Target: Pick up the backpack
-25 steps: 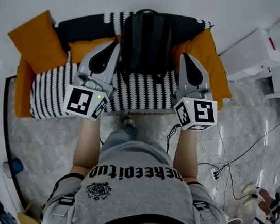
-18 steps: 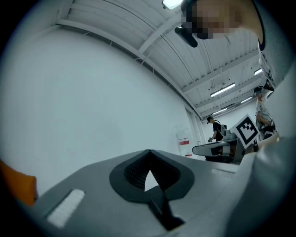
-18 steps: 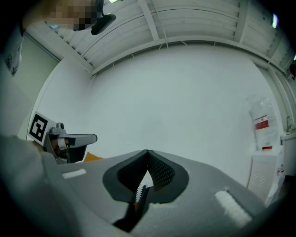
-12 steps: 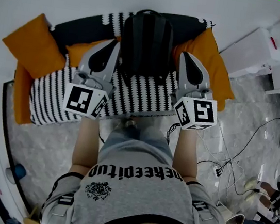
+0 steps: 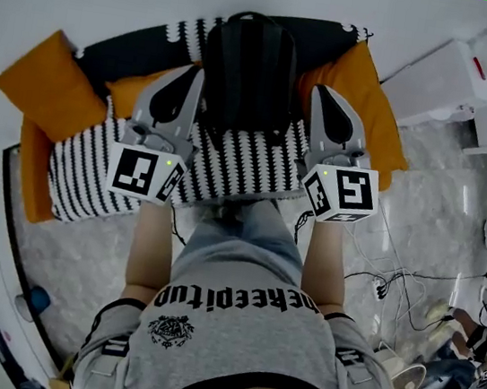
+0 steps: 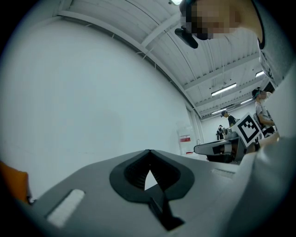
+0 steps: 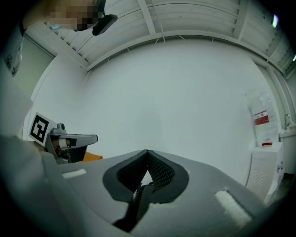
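Head view: the black backpack (image 5: 249, 68) stands upright in the middle of a little sofa (image 5: 93, 171) with a black-and-white striped cover, leaning on the backrest. There's an orange cushion (image 5: 43, 82) on the left and another orange cushion (image 5: 367, 99) on the right. The left gripper (image 5: 194, 73) sits just beside the bag's left side and the right gripper (image 5: 319, 93) just beside its right side, so the bag's between them; can't tell if either touches it. Both gripper views show the jaw tips pressed together with nothing in them, just white wall ahead. Cables (image 5: 412, 278) trail over the floor on the right.
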`<act>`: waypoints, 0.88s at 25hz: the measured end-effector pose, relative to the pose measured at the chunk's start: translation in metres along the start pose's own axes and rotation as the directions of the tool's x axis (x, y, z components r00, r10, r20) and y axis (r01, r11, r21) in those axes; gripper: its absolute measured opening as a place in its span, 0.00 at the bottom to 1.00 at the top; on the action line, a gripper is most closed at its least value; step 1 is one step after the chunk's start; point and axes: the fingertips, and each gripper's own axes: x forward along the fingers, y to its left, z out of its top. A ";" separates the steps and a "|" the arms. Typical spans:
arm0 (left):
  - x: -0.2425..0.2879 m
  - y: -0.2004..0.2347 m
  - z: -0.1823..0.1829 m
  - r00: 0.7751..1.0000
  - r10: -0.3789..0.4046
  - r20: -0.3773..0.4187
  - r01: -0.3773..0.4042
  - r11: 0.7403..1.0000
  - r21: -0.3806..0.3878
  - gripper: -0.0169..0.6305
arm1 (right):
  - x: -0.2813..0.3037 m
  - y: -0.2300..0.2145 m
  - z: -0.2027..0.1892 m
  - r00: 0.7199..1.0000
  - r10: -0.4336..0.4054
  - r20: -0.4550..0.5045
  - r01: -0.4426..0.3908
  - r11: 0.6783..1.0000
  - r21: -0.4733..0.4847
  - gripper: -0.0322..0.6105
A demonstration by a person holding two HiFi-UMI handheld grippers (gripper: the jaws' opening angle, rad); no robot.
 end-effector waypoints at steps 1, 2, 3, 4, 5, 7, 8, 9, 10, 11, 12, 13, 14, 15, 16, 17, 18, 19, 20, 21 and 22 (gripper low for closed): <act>0.004 0.003 0.000 1.000 0.007 -0.001 -0.007 1.000 0.001 0.05 | 0.005 -0.004 0.000 1.000 0.004 -0.001 -0.004 1.000 0.001 0.05; 0.009 0.006 0.000 1.000 0.013 -0.002 -0.013 1.000 0.002 0.05 | 0.011 -0.007 0.001 1.000 0.009 -0.001 -0.009 1.000 0.002 0.05; 0.014 0.008 0.000 1.000 0.017 -0.002 -0.017 1.000 0.004 0.05 | 0.017 -0.011 0.002 1.000 0.013 -0.002 -0.013 1.000 0.002 0.05; 0.019 0.011 0.000 1.000 0.021 -0.001 -0.021 1.000 0.006 0.05 | 0.023 -0.014 0.002 1.000 0.018 -0.003 -0.018 1.000 0.002 0.05; 0.024 0.013 0.000 1.000 0.026 -0.002 -0.026 1.000 0.007 0.05 | 0.028 -0.017 0.002 1.000 0.023 -0.005 -0.023 1.000 0.001 0.05; 0.032 0.018 -0.001 0.999 0.038 -0.006 -0.038 0.999 0.007 0.05 | 0.040 -0.023 0.002 0.999 0.038 -0.010 -0.038 0.999 0.001 0.05; 0.037 0.020 -0.002 0.999 0.045 -0.008 -0.045 0.999 0.006 0.05 | 0.046 -0.026 0.002 0.999 0.045 -0.013 -0.045 0.999 0.002 0.05; 0.041 0.023 -0.003 0.999 0.050 -0.009 -0.050 0.999 0.006 0.05 | 0.052 -0.029 0.001 0.999 0.051 -0.015 -0.051 0.999 0.003 0.05; 0.046 0.025 -0.004 0.998 0.056 -0.010 -0.056 0.998 0.006 0.05 | 0.058 -0.032 0.000 0.998 0.057 -0.018 -0.056 0.998 0.004 0.05; 0.050 0.028 -0.006 0.998 0.062 -0.012 -0.062 0.998 0.006 0.05 | 0.063 -0.035 -0.001 0.998 0.063 -0.022 -0.063 0.998 0.004 0.05; 0.053 0.030 -0.008 0.997 0.070 -0.014 -0.070 0.998 0.005 0.05 | 0.069 -0.037 -0.002 0.997 0.072 -0.026 -0.072 0.997 0.004 0.05; 0.056 0.032 -0.010 0.997 0.079 -0.017 -0.079 0.997 0.004 0.05 | 0.074 -0.038 -0.004 0.996 0.081 -0.032 -0.081 0.997 0.004 0.05; 0.059 0.034 -0.012 0.996 0.088 -0.020 -0.087 0.996 0.003 0.05 | 0.078 -0.040 -0.006 0.995 0.091 -0.037 -0.091 0.996 0.004 0.05; 0.061 0.036 -0.013 0.995 0.096 -0.024 -0.096 0.995 0.002 0.05 | 0.083 -0.042 -0.007 0.994 0.102 -0.042 -0.102 0.995 0.005 0.05; 0.064 0.038 -0.015 0.994 0.105 -0.028 -0.105 0.995 0.001 0.05 | 0.088 -0.043 -0.009 0.993 0.112 -0.048 -0.112 0.994 0.007 0.05; 0.068 0.039 -0.017 0.993 0.112 -0.032 -0.112 0.994 0.000 0.05 | 0.093 -0.045 -0.011 0.991 0.122 -0.053 -0.122 0.993 0.009 0.05; 0.071 0.041 -0.019 0.992 0.119 -0.036 -0.119 0.993 -0.001 0.05 | 0.098 -0.047 -0.013 0.990 0.131 -0.059 -0.130 0.991 0.011 0.05; 0.074 0.042 -0.021 0.991 0.125 -0.040 -0.125 0.992 -0.002 0.05 | 0.103 -0.049 -0.015 0.988 0.139 -0.064 -0.138 0.990 0.014 0.05; 0.077 0.043 -0.024 0.991 0.130 -0.044 -0.130 0.991 -0.004 0.05 | 0.108 -0.051 -0.017 0.987 0.146 -0.069 -0.145 0.989 0.017 0.05; 0.080 0.044 -0.026 0.990 0.136 -0.049 -0.136 0.991 -0.004 0.05 | 0.112 -0.053 -0.020 0.986 0.152 -0.075 -0.151 0.988 0.020 0.05; 0.082 0.046 -0.028 0.988 0.141 -0.054 -0.142 0.990 -0.005 0.05 | 0.116 -0.055 -0.023 0.984 0.158 -0.081 -0.157 0.987 0.024 0.05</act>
